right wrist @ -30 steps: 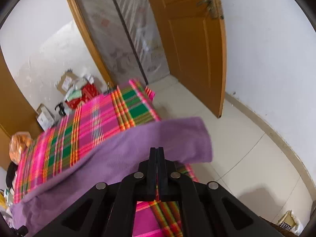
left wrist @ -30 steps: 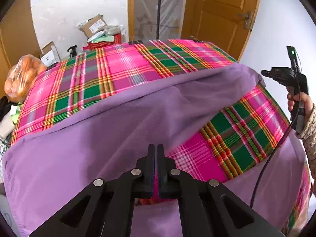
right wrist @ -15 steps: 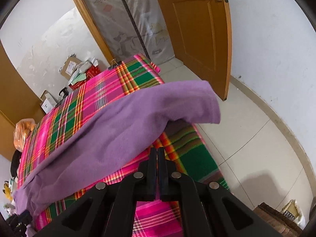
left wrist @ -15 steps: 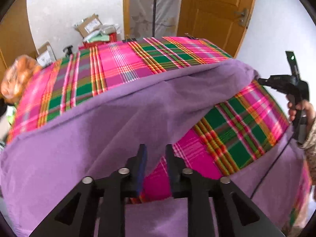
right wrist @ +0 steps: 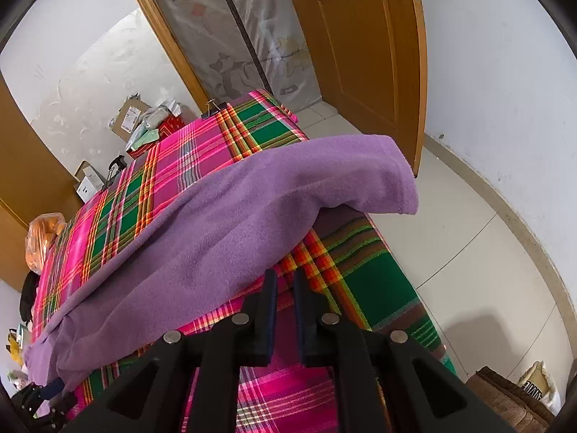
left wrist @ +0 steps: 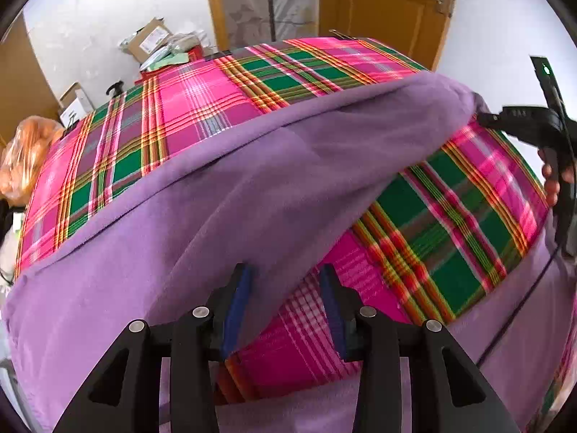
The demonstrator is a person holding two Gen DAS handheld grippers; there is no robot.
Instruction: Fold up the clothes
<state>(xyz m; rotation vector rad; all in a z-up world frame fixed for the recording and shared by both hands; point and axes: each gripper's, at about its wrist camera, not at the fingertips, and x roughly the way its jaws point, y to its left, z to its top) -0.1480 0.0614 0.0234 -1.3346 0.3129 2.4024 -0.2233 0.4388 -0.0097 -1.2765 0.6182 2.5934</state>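
Left wrist view: a purple fleece garment (left wrist: 223,195) is seen draped across a bench covered with a pink, green and orange plaid cloth (left wrist: 202,108), its folded-over part forming a wide band from lower left to upper right. The left claw (left wrist: 283,288) is released, its blue-padded fingers apart over the fold's lower edge. In the right wrist view, the right claw (right wrist: 285,285) is parted by a narrow gap and grips nothing. The garment's shape cannot be made out; its lower portion is cut off behind the claws.
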